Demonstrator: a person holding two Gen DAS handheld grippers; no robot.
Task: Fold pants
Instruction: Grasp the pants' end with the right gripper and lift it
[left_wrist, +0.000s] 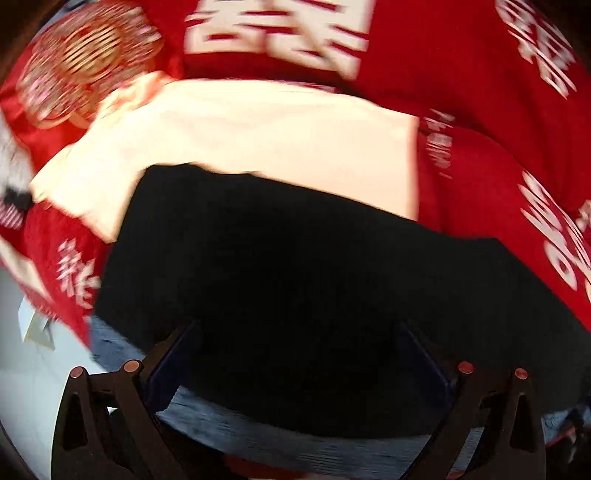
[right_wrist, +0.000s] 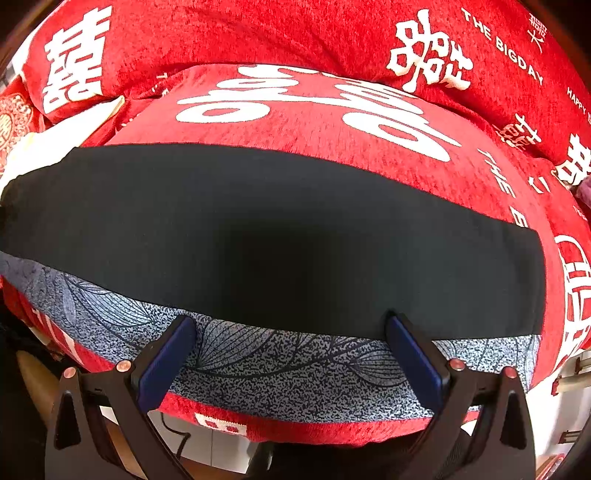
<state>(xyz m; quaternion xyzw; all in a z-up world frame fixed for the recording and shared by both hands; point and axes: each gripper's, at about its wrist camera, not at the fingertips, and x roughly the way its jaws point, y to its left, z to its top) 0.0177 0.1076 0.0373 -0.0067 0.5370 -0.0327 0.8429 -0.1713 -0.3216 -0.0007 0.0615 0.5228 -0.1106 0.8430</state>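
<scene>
The black pants (right_wrist: 258, 229) lie flat on a patterned grey cloth (right_wrist: 295, 373) over the red cover (right_wrist: 295, 37). Both the left gripper (left_wrist: 299, 332) and right gripper (right_wrist: 290, 325) gape wide at the pants' near edge, holding nothing.

Home bedroom, probably. Red bedding (right_wrist: 295, 37) with white wedding characters fills the frame top; grey leaf-print sheet (right_wrist: 295, 369) lower centre; cream pillow (left_wrist: 258, 129), blurred, upper left.
</scene>
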